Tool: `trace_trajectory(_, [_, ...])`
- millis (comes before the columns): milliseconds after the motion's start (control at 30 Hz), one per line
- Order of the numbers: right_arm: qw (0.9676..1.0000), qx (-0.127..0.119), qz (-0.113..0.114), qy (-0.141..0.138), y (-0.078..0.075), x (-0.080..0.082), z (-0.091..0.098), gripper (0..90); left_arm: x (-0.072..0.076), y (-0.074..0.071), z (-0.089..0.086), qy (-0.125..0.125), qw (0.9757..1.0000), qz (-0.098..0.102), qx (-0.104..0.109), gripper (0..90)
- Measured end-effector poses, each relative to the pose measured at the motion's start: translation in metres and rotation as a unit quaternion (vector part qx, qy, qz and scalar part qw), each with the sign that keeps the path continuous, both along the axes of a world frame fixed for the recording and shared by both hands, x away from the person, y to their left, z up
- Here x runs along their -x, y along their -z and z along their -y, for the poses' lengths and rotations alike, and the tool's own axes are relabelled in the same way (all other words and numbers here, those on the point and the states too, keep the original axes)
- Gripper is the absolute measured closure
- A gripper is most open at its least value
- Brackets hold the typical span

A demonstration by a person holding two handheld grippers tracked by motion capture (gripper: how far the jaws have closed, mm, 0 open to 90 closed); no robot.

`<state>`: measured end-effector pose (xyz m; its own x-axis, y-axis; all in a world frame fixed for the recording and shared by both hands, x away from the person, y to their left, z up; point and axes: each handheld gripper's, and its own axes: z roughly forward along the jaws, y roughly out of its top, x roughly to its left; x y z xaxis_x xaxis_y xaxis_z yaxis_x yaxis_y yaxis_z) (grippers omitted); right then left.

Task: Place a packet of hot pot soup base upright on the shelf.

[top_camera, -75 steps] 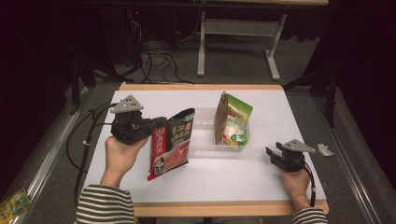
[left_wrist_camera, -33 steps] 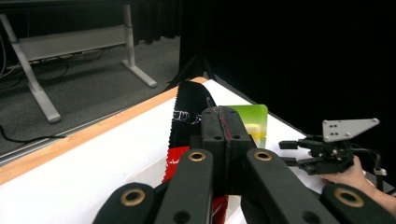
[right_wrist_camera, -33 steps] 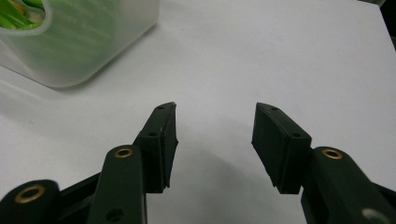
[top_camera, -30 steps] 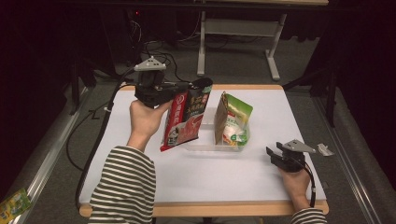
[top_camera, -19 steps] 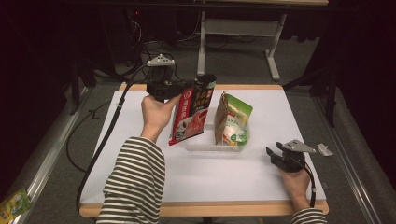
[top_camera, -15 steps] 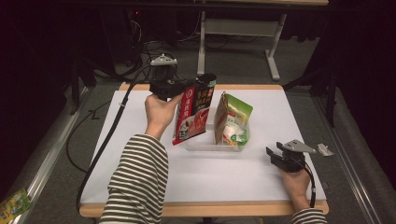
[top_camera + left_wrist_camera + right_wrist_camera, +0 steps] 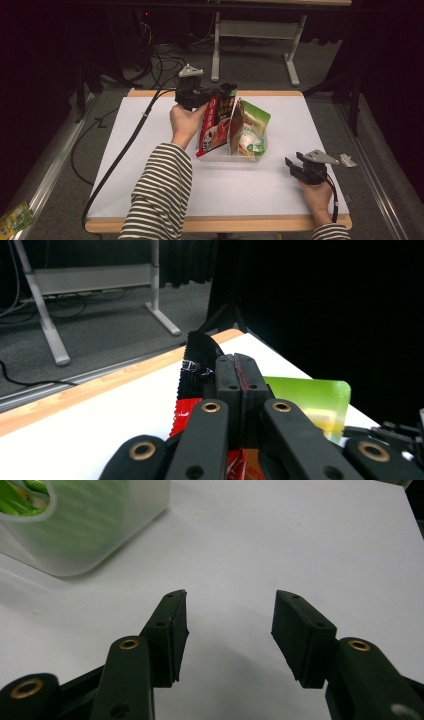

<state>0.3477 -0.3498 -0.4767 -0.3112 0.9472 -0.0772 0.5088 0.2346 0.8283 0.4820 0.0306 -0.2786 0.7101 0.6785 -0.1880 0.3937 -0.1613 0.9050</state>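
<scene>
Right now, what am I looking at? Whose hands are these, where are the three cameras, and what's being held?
A person at a white table works a hand-held gripper in each hand. One camera looks down from above; one rides on each gripper.

The left hand-held gripper is shut on the black top edge of a red snack bag, standing it in a clear plastic bin beside a green bag.

The right hand-held gripper rests near the table's right side, jaws apart with nothing between them.

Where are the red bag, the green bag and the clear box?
red bag (image 7: 216,125), high view, middle of its front.
green bag (image 7: 254,122), high view, its upper face.
clear box (image 7: 246,156), high view, its front wall.
</scene>
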Motion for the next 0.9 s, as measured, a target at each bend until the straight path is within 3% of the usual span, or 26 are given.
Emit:
trace_trajectory(167, [1.0,0.001,0.001,0.0,0.0,0.0,0.0,48.9,-0.001,0.006,0.006,-0.012,0.9999,0.007,-0.001,90.0])
trace_trajectory(367, [1.0,-0.003,0.001,0.0,0.0,0.001,0.0,48.9,0.0,0.02,0.008,-0.002,0.9996,-0.006,-0.028,90.0])
trace_trajectory(533, [1.0,0.0,0.003,-0.002,0.0,0.001,0.001,48.8,0.001,0.022,0.001,-0.002,0.9995,-0.013,-0.027,89.4])
trace_trajectory(900, [1.0,0.002,-0.001,-0.001,0.0,0.0,-0.001,48.9,0.008,0.019,-0.008,-0.012,0.9983,-0.005,-0.056,72.5])
